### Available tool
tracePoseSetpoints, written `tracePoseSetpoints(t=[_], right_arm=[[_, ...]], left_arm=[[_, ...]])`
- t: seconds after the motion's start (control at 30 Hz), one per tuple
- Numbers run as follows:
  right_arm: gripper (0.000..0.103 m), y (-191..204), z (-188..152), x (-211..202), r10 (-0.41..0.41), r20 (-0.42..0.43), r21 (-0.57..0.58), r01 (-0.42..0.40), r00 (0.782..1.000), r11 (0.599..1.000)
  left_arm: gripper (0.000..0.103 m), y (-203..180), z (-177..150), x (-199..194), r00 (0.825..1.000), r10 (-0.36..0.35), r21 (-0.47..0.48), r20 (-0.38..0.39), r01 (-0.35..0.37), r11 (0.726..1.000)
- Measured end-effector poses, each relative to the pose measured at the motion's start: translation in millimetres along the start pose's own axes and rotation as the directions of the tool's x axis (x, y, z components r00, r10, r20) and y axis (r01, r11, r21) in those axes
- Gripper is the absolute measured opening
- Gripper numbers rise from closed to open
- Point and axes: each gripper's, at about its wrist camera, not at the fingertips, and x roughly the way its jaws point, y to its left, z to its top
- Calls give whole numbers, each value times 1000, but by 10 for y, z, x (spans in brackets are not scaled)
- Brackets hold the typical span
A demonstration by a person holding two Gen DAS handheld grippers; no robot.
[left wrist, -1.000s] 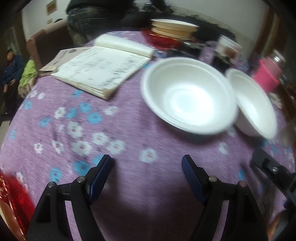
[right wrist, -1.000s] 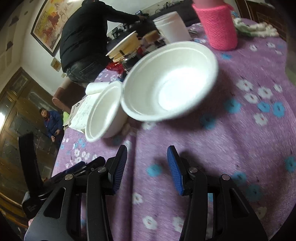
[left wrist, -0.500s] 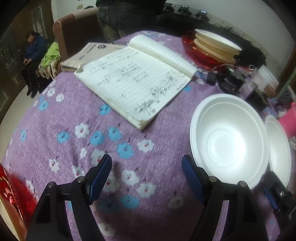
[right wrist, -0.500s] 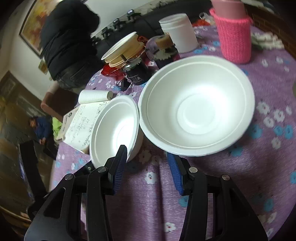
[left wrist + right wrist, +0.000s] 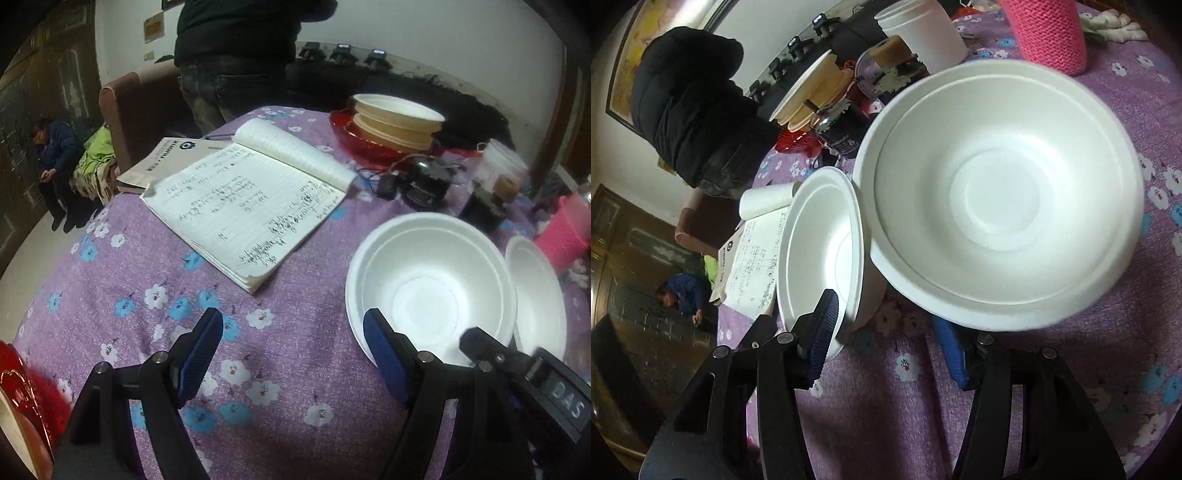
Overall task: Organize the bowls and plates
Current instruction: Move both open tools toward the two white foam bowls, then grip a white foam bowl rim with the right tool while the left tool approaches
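Two white foam bowls stand side by side on the purple flowered tablecloth (image 5: 277, 369). In the left wrist view one bowl (image 5: 428, 295) is at the right, the other bowl (image 5: 535, 291) further right. My left gripper (image 5: 293, 350) is open and empty, its right fingertip at the near bowl's rim. In the right wrist view the big near bowl (image 5: 1001, 199) fills the middle and the other bowl (image 5: 820, 243) is to its left. My right gripper (image 5: 886, 332) is open, with its right finger under the big bowl's rim.
An open notebook (image 5: 247, 199) lies at the table's middle-back. A stack of cream plates on a red dish (image 5: 395, 118) stands behind it, with black gadgets and cables (image 5: 421, 181) nearby. A pink knitted cup (image 5: 1049, 29) and white tub (image 5: 919, 29) stand beyond the bowls. A person (image 5: 236, 55) stands at the far edge.
My left gripper has swung left and back, so the bowls shifted to the right of its view. My right gripper has moved closer to the two bowls, its right finger now under the big bowl's rim.
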Motion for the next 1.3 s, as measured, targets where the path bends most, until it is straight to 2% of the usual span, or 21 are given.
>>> tracePoseSetpoints(t=[0.17, 0.33, 0.37, 0.43, 0.57, 0.63, 0.7, 0.73, 0.8, 0.87, 0.93, 1.0, 1.1, 1.17, 1.3], right_arm=[[54, 47, 14, 139, -30, 9, 11, 30, 1000, 999], [54, 61, 25, 180, -24, 21, 17, 24, 999, 1000], [54, 49, 27, 184, -2, 24, 23, 1, 1000, 1000], [54, 24, 28, 197, 43, 22, 27, -44, 999, 999], [54, 24, 28, 210, 49, 40, -1, -49, 998, 999], [54, 13, 32, 216, 57, 53, -4, -57, 997, 998], [52, 10, 38, 211, 56, 61, -12, -56, 997, 998], [51, 16, 37, 209, 50, 65, -17, -49, 997, 999], [45, 32, 35, 211, 39, 68, -34, -36, 997, 999], [29, 32, 38, 231, 30, 66, -43, -27, 997, 999], [25, 21, 37, 251, 21, 62, -49, -18, 998, 999], [24, 25, 40, 255, 17, 67, -61, -13, 998, 998], [17, 45, 37, 261, 9, 71, -83, -3, 997, 997], [16, 52, 43, 258, 8, 70, -90, -1, 998, 996], [14, 60, 53, 266, 19, 55, -101, -13, 998, 995]], left_arm=[[79, 31, 0, 78, 1000, -27, -21, -8, 27, 999], [79, 82, 5, 126, 997, -80, -68, 10, 80, 994], [79, 93, 10, 120, 996, -88, -77, 13, 89, 993], [79, 106, 21, 61, 995, -88, -84, 43, 91, 992], [79, 78, 20, -78, 990, -78, -69, 118, 87, 994], [79, 57, 10, -25, 992, -79, -61, 102, 86, 994], [79, 62, 5, 65, 994, -91, -64, 55, 94, 993], [79, 70, 4, 79, 995, -94, -68, 43, 97, 993], [79, 77, 8, 12, 993, -95, -67, 67, 99, 993], [79, 87, 13, -133, 987, -91, -65, 135, 101, 993], [79, 108, 15, -257, 977, -92, -69, 194, 107, 992], [84, 100, 18, -286, 970, -104, -61, 219, 120, 991], [84, 61, 15, -52, 987, -109, -36, 116, 114, 993], [84, 124, 32, 138, 992, -119, -72, 30, 121, 990], [84, 177, 16, 257, 989, -145, -111, -12, 143, 983]])
